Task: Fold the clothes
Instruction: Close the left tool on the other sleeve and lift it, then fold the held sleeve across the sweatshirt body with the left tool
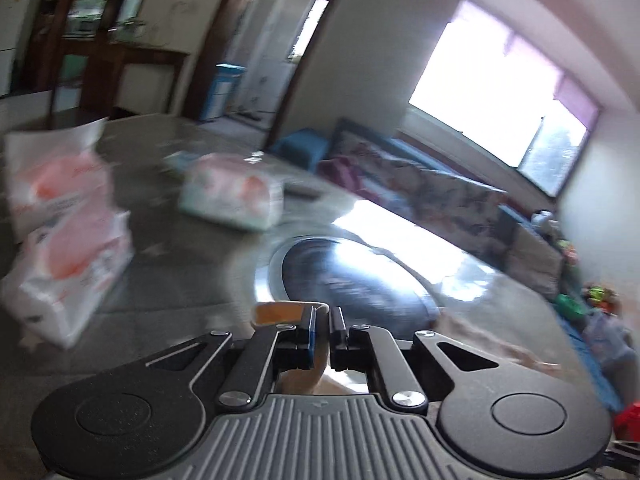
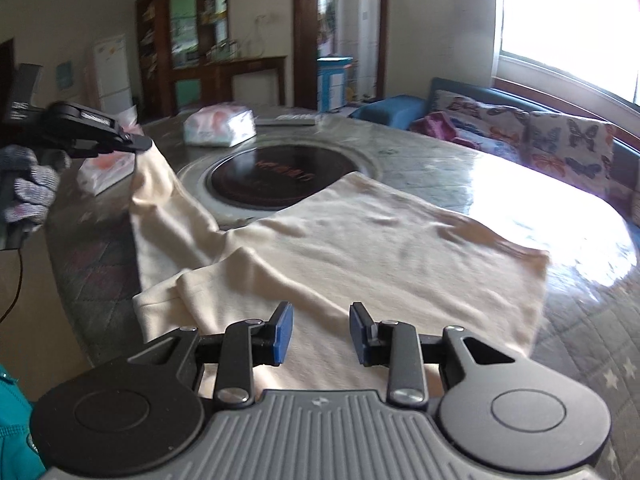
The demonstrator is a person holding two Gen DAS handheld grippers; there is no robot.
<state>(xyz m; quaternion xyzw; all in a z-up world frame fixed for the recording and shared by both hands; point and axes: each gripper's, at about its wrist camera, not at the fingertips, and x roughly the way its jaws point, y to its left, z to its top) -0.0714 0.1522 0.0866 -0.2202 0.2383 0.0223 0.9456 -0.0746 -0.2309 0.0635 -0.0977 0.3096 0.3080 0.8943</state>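
The cream shirt (image 2: pixel 360 248) lies spread on the round table (image 2: pixel 460 160), right in front of the right gripper (image 2: pixel 321 332). One corner of the shirt is lifted up at 10 o'clock in the right view. The left gripper (image 2: pixel 138 142) pinches that corner tight, and a gloved hand (image 2: pixel 28 188) holds this gripper. In the left view the left gripper's (image 1: pixel 323 330) pads are almost together, with a bit of cream cloth (image 1: pixel 280 312) between them. The right gripper is open wide and holds nothing. It hangs over the near edge of the shirt.

No box or bowl with things inside can be made out. A soft tissue pack (image 2: pixel 220 128) sits at 11 o'clock on the table. A second pack (image 2: pixel 106 170) sits just behind the lifted corner.

The table is grey and shiny. A dark round cooktop (image 2: pixel 280 178) is set in its middle, and the far edge of the shirt lies over a bit of its rim. A flat remote (image 2: pixel 286 120) lies at 12 o'clock.

A sofa (image 2: pixel 520 136) with butterfly cushions stands at 2 o'clock under a bright window (image 2: pixel 568 28). A white fridge (image 2: pixel 110 72) and a wood shelf (image 2: pixel 188 28) stand at 10 and 11 o'clock. The left view is very blurry.
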